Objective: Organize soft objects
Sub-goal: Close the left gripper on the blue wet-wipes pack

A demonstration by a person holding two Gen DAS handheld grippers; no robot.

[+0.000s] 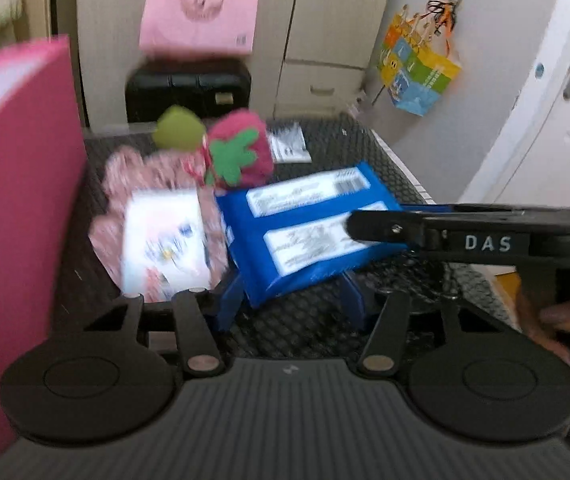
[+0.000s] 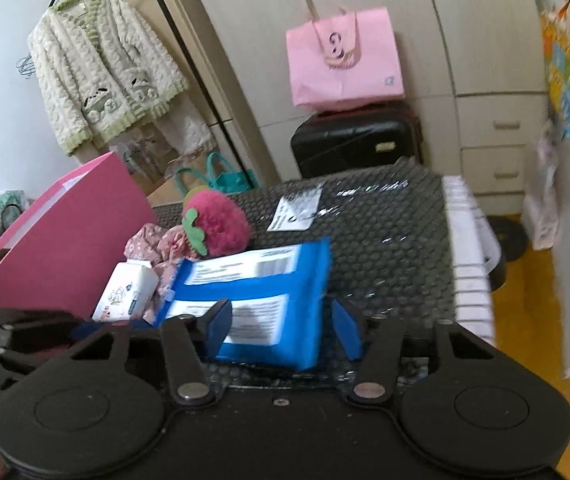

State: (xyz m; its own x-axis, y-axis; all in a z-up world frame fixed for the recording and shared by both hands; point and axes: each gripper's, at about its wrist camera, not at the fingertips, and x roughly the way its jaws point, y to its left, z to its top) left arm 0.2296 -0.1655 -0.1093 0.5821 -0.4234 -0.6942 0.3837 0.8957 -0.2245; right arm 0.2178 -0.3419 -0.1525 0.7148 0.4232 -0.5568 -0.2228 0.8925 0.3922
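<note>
Left gripper [image 1: 291,306]: jaws apart, straddling the near edge of the blue soft pack [image 1: 309,232], no clamp visible. Right gripper [image 2: 281,330]: jaws also apart around the same pack's near end. Pack lies tilted on the black bubble-textured mat [image 2: 385,248]. Just beside it: white tissue packet [image 2: 127,290] on pink floral cloth [image 1: 157,176]; strawberry plush [image 2: 215,224] behind. Pink box [image 1: 17,208] at left.

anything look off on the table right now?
The blue pack sits tilted, its far end propped on the pile beside the strawberry plush, with the open right gripper straddling its near end. The white tissue pack lies skewed on crumpled pink floral fabric. No spill or damage is visible.
</note>
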